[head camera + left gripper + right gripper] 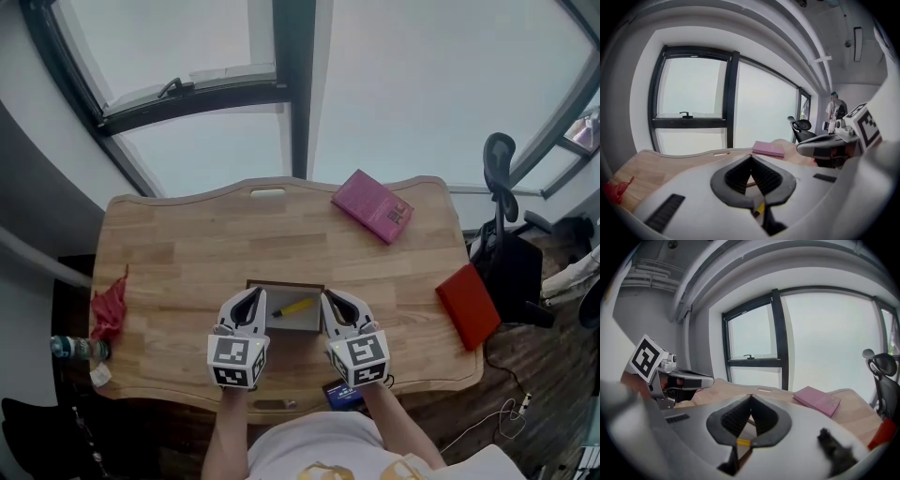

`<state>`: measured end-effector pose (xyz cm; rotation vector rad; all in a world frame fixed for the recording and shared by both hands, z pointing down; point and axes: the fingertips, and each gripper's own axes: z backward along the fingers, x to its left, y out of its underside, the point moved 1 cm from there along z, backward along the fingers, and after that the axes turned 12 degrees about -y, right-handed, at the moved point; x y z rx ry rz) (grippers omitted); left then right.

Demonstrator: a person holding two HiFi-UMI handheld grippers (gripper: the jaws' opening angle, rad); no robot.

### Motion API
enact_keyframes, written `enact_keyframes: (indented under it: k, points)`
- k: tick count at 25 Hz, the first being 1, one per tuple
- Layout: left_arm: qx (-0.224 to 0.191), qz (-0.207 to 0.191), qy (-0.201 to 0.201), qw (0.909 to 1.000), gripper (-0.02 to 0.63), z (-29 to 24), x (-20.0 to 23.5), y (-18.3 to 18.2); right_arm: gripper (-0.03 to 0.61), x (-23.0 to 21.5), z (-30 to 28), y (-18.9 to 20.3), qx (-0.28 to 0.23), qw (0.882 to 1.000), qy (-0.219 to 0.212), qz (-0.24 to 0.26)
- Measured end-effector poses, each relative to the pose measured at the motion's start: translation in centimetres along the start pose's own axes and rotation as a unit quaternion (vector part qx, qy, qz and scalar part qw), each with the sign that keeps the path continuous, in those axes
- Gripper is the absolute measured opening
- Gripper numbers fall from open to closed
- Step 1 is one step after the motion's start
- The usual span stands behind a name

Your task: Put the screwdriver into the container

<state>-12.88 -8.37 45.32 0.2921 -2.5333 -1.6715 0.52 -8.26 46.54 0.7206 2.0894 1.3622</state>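
the yellow-handled screwdriver (293,307) lies slantwise inside the container (284,284), an open box at the near middle of the worktop (187,253); the task looks done; the left gripper (254,293) and right gripper (328,297) flank the box, one at each side wall, probably because nothing is left to carry; in each gripper view the fingers (736,176) are pressed together at the tips and pinch nothing, with only a yellow scrap of the tool showing below them; a pink book (372,205) and a red book (468,305) lie well apart from the box, out of the way
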Motion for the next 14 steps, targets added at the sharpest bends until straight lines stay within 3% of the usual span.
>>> enact_keyframes:
  k: [14]
  points:
    - [-0.001, 0.003, -0.004, 1.0, 0.012, -0.4, -0.17, 0.09, 0.031, -0.83, 0.1, 0.16, 0.0, 1.0, 0.0, -0.002]
